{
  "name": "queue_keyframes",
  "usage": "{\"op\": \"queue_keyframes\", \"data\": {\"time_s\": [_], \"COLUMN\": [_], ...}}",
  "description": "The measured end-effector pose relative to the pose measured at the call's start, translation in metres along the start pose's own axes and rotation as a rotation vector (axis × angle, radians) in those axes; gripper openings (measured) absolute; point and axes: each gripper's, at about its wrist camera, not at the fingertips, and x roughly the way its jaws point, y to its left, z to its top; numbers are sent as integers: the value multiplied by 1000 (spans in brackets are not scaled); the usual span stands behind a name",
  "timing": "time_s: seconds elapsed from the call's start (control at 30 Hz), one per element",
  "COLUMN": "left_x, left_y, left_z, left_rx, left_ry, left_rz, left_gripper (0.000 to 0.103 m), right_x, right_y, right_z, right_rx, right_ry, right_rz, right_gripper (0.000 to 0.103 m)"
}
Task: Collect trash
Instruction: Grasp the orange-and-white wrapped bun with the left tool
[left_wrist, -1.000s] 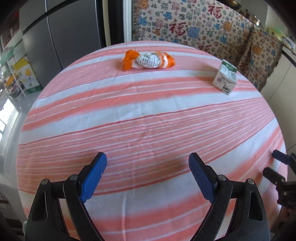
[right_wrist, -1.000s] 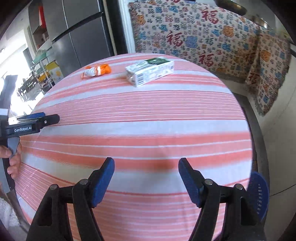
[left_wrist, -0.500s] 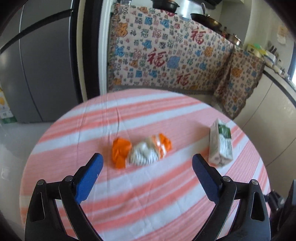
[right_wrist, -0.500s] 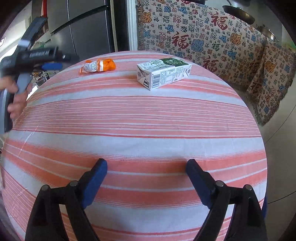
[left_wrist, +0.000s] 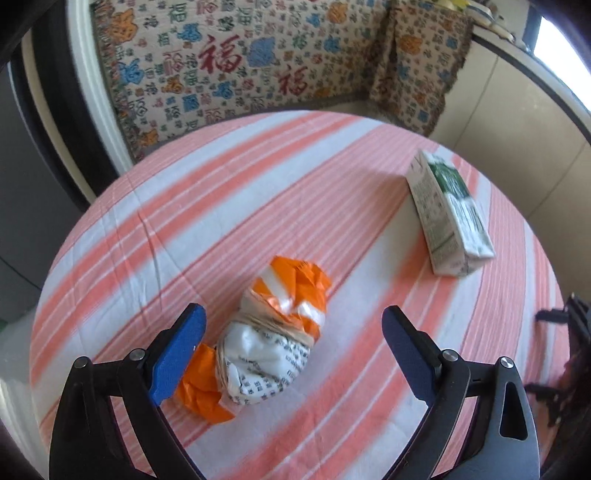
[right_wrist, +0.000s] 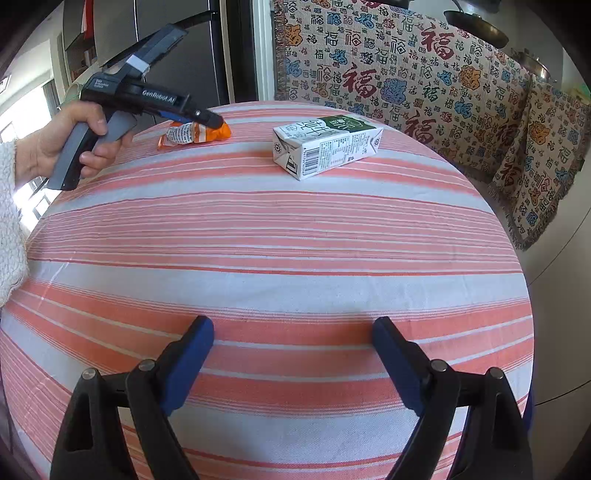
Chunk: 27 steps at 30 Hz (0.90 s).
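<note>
My left gripper (left_wrist: 293, 325), jaws spread, has advanced from near edge to straddle the crumpled wrapper (left_wrist: 271, 339), ready to pinch; right gripper (right_wrist: 291, 334) idles open, milk carton (right_wrist: 327, 147) untouched.

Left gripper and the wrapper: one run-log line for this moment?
left gripper: open, straddling orange wrapper | right gripper: open, holding nothing, over striped tablecloth | milk carton: lying on its side, untouched
</note>
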Motion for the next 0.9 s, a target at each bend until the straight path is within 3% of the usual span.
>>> {"op": "queue_keyframes", "data": {"time_s": [0.1,0.17,0.37,0.47,0.53,0.77,0.9], "left_x": [-14,-19,3,-5,-12,-48,-63], "left_y": [-11,-16,-18,-14,-15,-57,-85], "left_z": [-9,-12,-16,-20,-28,-96,-128], "left_rx": [42,45,26,-38,-84,-354,-407], "left_ry": [30,28,56,22,13,-37,-82], "left_rz": [-53,-44,126,147,136,245,272], "left_gripper": [80,76,75,42,41,41,43], "right_x": [0,0,-1,-1,0,1,8], "right_y": [0,0,-1,-1,0,-2,-13], "right_z": [0,0,0,0,0,1,22], "right_rx": [0,0,1,1,2,4,78], "right_ry": [0,0,-1,-1,-1,1,59], "right_rz": [0,0,-4,-4,-3,3,60], "right_gripper": [90,90,90,90,90,91,91]}}
